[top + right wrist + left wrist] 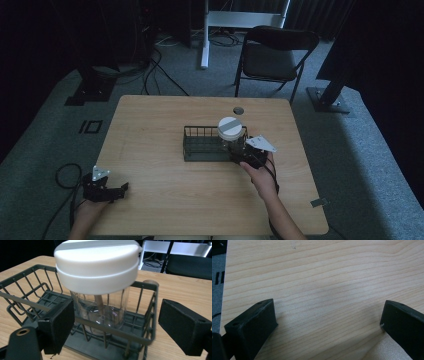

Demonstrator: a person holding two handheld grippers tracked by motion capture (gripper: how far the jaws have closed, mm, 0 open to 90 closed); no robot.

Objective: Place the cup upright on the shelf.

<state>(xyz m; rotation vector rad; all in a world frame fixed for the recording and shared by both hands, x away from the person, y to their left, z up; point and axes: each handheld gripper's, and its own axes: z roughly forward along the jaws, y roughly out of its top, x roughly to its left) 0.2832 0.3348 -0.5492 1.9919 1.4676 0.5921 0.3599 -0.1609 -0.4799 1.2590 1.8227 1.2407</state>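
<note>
Left gripper (119, 190) sits at about 8 o'clock on the counter (165, 200), near the front left corner, in our left hand (89, 209). In the left gripper view its fingers (252, 327) are spread wide with bare wood between them, holding nothing. Its cable (62, 175) loops off the counter edge at 9 o'clock.

Basket (200, 150), dark wire, sits just right of counter centre. Jar (230, 136) stands upright in the basket's right end, at about 3 o'clock inside it; clear body, white lid (230, 128) on top. In the right gripper view the jar (100, 312) is behind the basket's near wall (112, 331), lid (97, 265) well above the rim.

Right gripper (240, 156) is at the basket's front right corner, at about 5 o'clock from the jar, in our right hand (264, 176). In the right gripper view its fingers (58, 325) are wide open, either side of the jar and the near wall, clamped on neither. We can't tell whether the left one touches the wire.

Chair (275, 55) stands on the floor beyond the counter at 1 o'clock.
</note>
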